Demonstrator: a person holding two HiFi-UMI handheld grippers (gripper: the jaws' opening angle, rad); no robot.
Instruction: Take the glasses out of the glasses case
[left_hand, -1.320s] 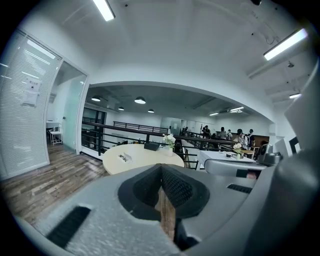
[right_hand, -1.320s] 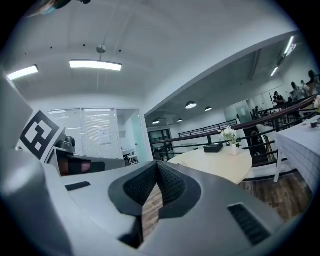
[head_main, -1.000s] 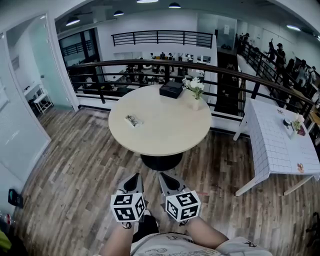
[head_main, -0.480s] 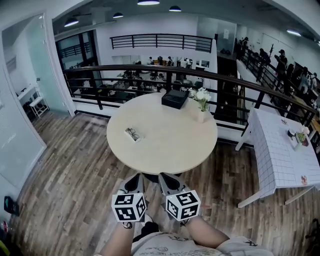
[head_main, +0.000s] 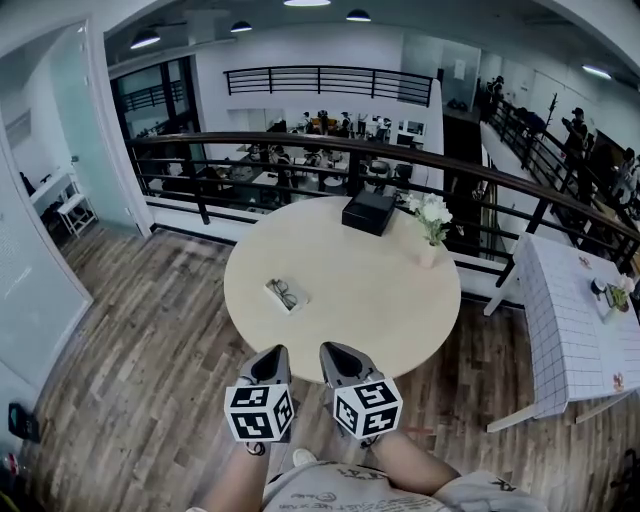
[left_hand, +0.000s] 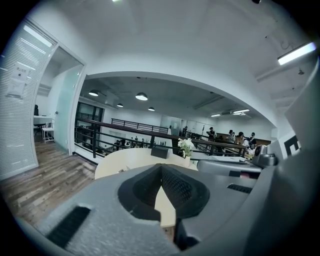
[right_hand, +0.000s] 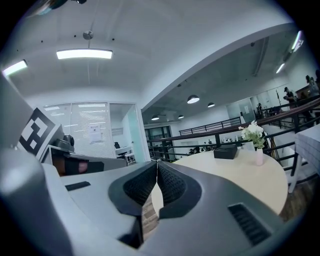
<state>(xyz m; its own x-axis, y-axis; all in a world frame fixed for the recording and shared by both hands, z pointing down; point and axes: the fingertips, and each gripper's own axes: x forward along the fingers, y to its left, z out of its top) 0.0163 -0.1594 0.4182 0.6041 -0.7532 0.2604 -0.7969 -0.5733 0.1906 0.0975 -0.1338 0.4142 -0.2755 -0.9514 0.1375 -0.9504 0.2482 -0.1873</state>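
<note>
A round beige table (head_main: 380, 300) stands ahead of me. On its left part lies an open white glasses case (head_main: 284, 294) with dark glasses in it. My left gripper (head_main: 270, 364) and right gripper (head_main: 338, 358) hang side by side just short of the table's near edge, both shut with nothing between the jaws. In the left gripper view the jaw tips (left_hand: 161, 166) meet below the table (left_hand: 125, 159). The right gripper's jaw tips (right_hand: 157, 163) also touch, with the table (right_hand: 240, 172) beyond them.
A black box (head_main: 368, 212) and a white vase of flowers (head_main: 430, 225) stand at the table's far side, in front of a dark railing (head_main: 250, 150). A white gridded table (head_main: 585, 330) stands to the right. Wooden floor surrounds the round table.
The table has come nearer and lower in the head view. The glasses case now lies closer to the grippers. Both grippers keep the same pose, shut.
</note>
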